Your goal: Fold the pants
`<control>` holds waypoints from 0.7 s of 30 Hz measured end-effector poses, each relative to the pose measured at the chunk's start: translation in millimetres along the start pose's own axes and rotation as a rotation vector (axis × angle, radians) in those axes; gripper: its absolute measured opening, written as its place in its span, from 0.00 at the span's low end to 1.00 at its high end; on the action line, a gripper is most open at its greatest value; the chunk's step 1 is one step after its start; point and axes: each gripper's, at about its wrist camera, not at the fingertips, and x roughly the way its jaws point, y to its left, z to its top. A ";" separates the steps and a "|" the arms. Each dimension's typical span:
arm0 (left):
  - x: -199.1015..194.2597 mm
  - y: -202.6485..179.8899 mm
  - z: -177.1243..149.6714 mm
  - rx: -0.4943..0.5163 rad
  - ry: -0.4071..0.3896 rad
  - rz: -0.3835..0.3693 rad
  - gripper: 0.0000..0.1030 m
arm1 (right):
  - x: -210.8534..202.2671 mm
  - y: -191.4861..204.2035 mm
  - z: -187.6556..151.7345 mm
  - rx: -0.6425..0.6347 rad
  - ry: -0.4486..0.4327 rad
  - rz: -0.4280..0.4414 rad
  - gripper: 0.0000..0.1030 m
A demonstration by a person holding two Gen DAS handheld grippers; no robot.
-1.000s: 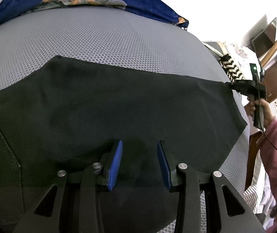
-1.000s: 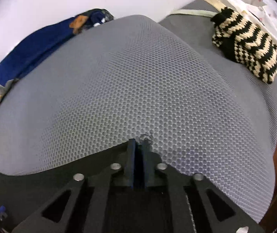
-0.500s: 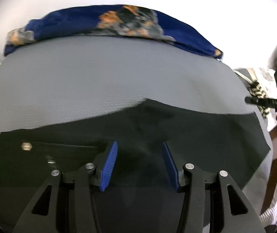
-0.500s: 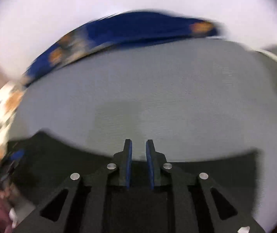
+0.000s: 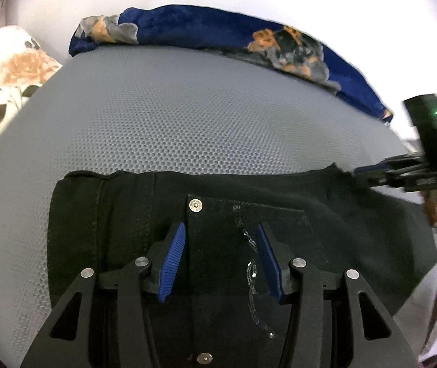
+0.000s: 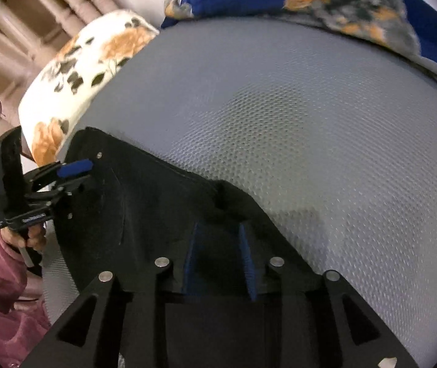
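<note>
Both tongs [image 5: 220,239] [image 6: 220,239] angle down, parted, over black pants [image 5: 325,227].

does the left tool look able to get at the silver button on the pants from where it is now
Probably yes: the left tool hangs open just over the pants, and the silver button lies bare just beyond its fingertips, with nothing in between.

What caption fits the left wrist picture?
Open left gripper over black pants on a grey mesh mattress, right gripper at their edge.
</note>
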 end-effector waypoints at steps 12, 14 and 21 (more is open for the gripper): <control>1.6 8.4 -0.6 0.007 -0.007 -0.071 0.48 | 13.0 12.7 14.3 -0.040 0.024 0.012 0.06; 1.9 11.9 0.1 -0.009 -0.009 -0.085 0.48 | 9.5 10.5 16.1 -0.032 -0.004 -0.008 0.05; 4.6 13.3 -0.7 -0.001 -0.012 -0.078 0.45 | 29.2 3.8 17.1 0.022 -0.011 -0.124 0.04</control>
